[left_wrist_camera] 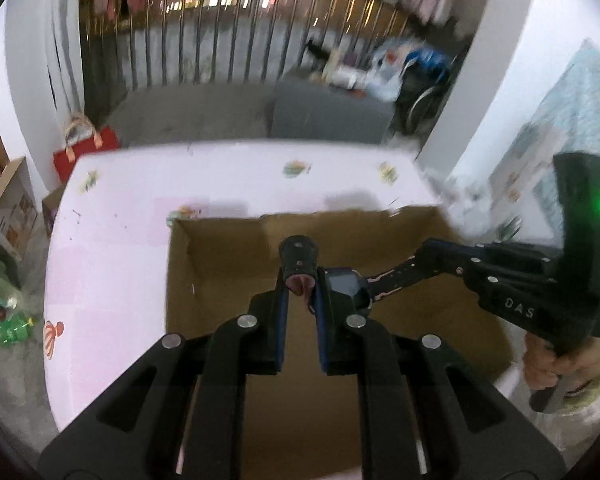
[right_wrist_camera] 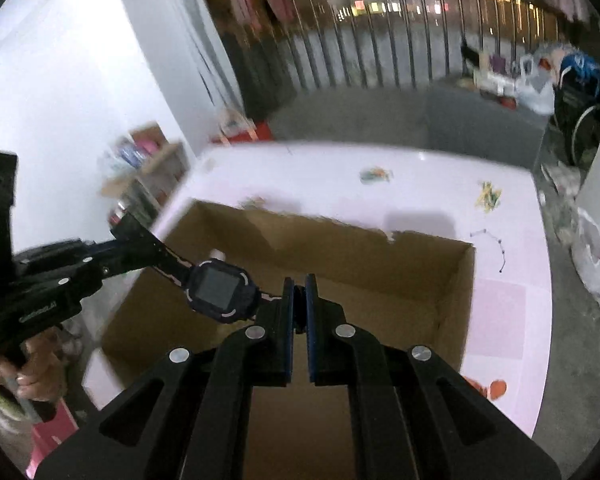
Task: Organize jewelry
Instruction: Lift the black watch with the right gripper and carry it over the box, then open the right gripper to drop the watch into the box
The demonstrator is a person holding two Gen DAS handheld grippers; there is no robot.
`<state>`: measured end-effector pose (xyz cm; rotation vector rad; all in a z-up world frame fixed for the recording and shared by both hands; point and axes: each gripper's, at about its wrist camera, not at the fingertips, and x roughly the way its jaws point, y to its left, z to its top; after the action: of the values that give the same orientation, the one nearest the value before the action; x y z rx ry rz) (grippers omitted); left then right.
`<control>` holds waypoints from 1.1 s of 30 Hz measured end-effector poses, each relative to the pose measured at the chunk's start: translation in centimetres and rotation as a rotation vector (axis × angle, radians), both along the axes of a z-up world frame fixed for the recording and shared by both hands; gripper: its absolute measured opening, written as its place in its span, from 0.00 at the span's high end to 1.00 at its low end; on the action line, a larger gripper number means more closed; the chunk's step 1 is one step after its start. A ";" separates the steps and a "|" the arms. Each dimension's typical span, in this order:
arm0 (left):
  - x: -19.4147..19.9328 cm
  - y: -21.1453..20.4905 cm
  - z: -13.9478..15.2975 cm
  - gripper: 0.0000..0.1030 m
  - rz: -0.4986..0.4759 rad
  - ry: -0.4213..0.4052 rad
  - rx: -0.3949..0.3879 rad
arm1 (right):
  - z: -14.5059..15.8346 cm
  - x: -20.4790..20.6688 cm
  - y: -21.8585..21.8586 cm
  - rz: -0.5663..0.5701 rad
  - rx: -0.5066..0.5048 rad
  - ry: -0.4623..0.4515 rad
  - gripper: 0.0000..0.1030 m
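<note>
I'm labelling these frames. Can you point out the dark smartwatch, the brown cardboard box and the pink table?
Dark square-faced smartwatch [right_wrist_camera: 217, 289]: right wrist view, on its screen.
Open brown cardboard box [right_wrist_camera: 458, 288]: right wrist view, on its right wall.
Pink table [left_wrist_camera: 112, 264]: left wrist view, bare top left of the box.

We count one watch [right_wrist_camera: 220, 290], stretched by its strap between two grippers, the left gripper [left_wrist_camera: 300, 304] and the right gripper [right_wrist_camera: 299, 308]. Below them sits one open cardboard box [right_wrist_camera: 458, 292] on one pink table [right_wrist_camera: 420, 184]. One beaded chain [right_wrist_camera: 496, 246] lies on the table beside the box. Two hands show, the right hand [left_wrist_camera: 556, 364] and the left hand [right_wrist_camera: 28, 372].
</note>
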<state>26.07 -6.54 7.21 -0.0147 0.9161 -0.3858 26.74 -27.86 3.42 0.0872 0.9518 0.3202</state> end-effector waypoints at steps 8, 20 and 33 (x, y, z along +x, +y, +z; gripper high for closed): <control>6.3 -2.4 -6.3 0.80 -0.001 0.204 0.173 | -3.3 3.4 0.7 0.004 -0.176 0.093 0.95; 5.9 -2.0 -5.0 0.51 0.039 0.167 0.175 | -3.5 3.7 0.1 -0.028 -0.259 0.114 0.94; -1.5 2.9 2.4 0.48 0.071 -0.100 0.073 | 3.6 -3.4 -1.9 -0.046 -0.164 -0.124 0.73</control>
<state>24.58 -3.62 9.58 0.0381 0.8278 -0.2846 23.36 -29.75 7.01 -0.0604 0.8481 0.2014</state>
